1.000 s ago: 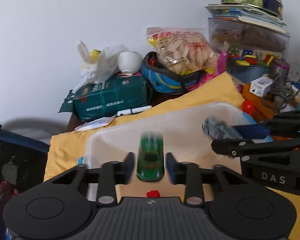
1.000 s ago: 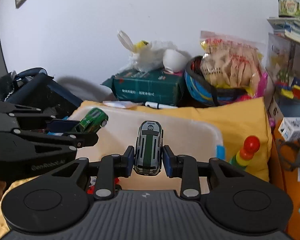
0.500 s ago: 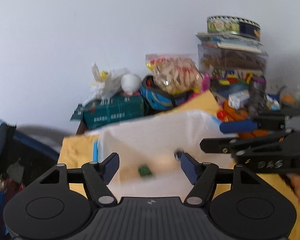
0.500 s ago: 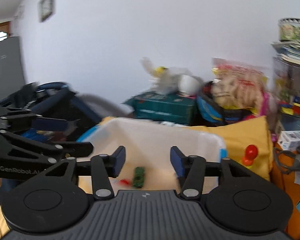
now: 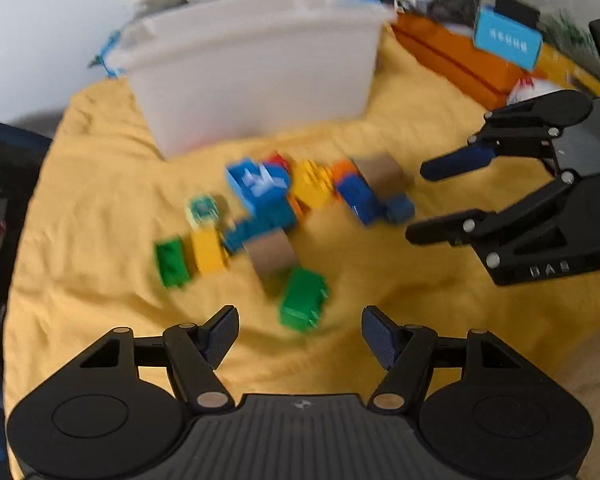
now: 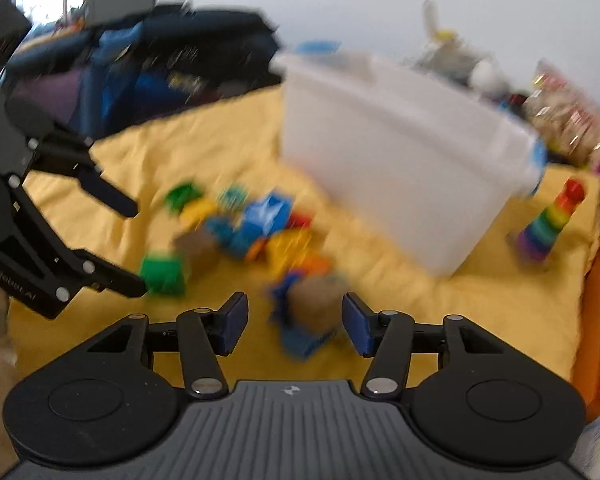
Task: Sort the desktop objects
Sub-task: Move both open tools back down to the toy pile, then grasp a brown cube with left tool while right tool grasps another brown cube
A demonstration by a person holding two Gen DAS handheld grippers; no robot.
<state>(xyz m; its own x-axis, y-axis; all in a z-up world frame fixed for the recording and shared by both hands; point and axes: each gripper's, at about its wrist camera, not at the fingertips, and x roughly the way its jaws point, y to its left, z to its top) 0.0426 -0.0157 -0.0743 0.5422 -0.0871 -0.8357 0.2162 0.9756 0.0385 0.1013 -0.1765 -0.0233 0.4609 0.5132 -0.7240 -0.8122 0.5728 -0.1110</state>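
Here your left gripper (image 5: 299, 334) gapes empty beneath the green block (image 5: 303, 299), while your right gripper (image 6: 295, 325), easing slightly inward, brackets the untouched brown block (image 6: 314, 304), the white bin (image 5: 252, 68) waiting at twelve o'clock.

A heap of toy blocks (image 5: 284, 208) is lying on the cloth (image 5: 100, 200) in the middle of the left wrist frame, with the storage bin (image 5: 252, 64) standing behind it toward the top. One block (image 5: 302, 300) is sitting apart, nearest the bottom edge. The right claw (image 5: 436, 200) is reaching in from the right edge, beside the heap. In the right wrist frame, a stacking toy (image 6: 548, 220) is standing at the right, just beside the bin, and the left claw (image 6: 134, 248) is coming in from the left edge.
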